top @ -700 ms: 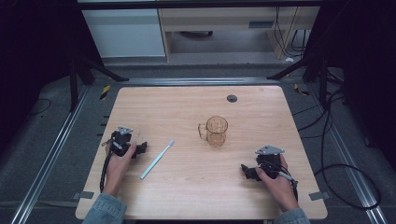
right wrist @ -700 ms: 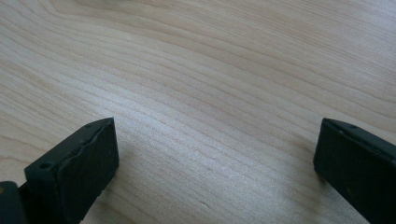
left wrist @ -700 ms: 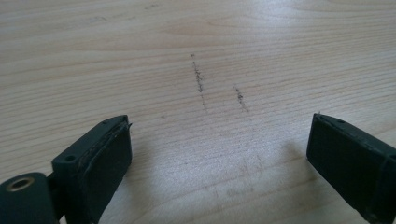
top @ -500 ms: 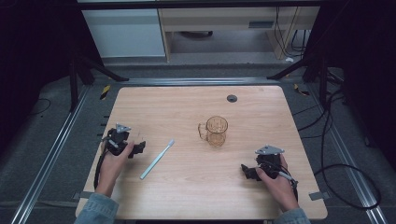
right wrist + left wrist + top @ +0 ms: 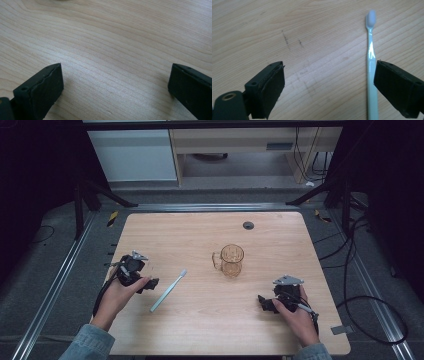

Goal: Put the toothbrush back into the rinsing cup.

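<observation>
High view first: light wooden worktop (image 5: 200, 235) with rounded corners, and a person's two hands coming in from the near edge, each holding a black two-jaw tool. Left tool (image 5: 150, 282) sits near the left edge, about halfway between the far and near edges, with its jaws pointing toward the middle of the worktop. Right tool (image 5: 262, 303) is over by the near right corner, jaws pointing left.

Thing closest to the left tool is a pale blue-green plastic toothbrush (image 5: 169, 291) lying flat on the wood, just to the right of that tool, not touched by it. It lies on a diagonal, bristle head toward the far side and handle end toward the near edge.

Left gripper view shows the jaws standing wide apart with nothing clamped. Toothbrush (image 5: 371, 75) runs up the right side of that picture, its handle passing right next to the right jaw, and I can't tell whether they touch. Bare wood with a few dark scuff marks sits between the jaws.

Right gripper view: jaws spread wide as well, released, just bare wood grain between them.

Also on the worktop: a clear amber glass mug (image 5: 231, 260) with a handle on its left side, standing upright around the middle, well apart from both tools. A small dark round cap (image 5: 248, 225) sits in the wood near the far edge.
</observation>
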`<state>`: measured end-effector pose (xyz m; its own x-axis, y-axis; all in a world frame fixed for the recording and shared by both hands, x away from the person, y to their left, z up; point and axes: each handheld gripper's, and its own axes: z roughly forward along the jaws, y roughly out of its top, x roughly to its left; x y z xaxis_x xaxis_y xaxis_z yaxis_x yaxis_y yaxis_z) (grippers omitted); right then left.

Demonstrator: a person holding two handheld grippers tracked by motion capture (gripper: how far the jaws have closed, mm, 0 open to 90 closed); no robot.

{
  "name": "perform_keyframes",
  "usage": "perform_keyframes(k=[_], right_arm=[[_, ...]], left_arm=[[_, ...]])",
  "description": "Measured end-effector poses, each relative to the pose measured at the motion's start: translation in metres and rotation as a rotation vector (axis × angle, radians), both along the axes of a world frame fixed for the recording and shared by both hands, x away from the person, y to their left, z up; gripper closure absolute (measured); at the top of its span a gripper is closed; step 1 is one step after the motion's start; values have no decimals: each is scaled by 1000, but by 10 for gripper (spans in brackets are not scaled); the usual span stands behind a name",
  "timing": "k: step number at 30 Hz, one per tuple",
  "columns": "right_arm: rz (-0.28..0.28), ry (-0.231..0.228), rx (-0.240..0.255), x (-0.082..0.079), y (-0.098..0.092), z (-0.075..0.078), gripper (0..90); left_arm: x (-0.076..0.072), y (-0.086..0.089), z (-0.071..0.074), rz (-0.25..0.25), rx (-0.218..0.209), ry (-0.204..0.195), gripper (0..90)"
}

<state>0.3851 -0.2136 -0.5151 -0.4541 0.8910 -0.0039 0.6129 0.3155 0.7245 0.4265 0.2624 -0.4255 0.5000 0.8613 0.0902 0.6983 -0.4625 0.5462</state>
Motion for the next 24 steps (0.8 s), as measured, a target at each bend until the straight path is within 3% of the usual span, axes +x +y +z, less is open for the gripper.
perform_keyframes(k=[13, 17, 21, 24], right_arm=[[0, 0, 0, 0, 0, 0, 4], [0, 0, 0, 0, 0, 0, 4], [0, 0, 0, 0, 0, 0, 4], [-2, 0, 0, 0, 0, 0, 4]], left_arm=[[10, -39, 18, -114, 67, 65, 195], [14, -50, 21, -134, 77, 68, 239], [18, -64, 22, -170, 82, 98, 277], [24, -72, 23, -193, 128, 127, 308]])
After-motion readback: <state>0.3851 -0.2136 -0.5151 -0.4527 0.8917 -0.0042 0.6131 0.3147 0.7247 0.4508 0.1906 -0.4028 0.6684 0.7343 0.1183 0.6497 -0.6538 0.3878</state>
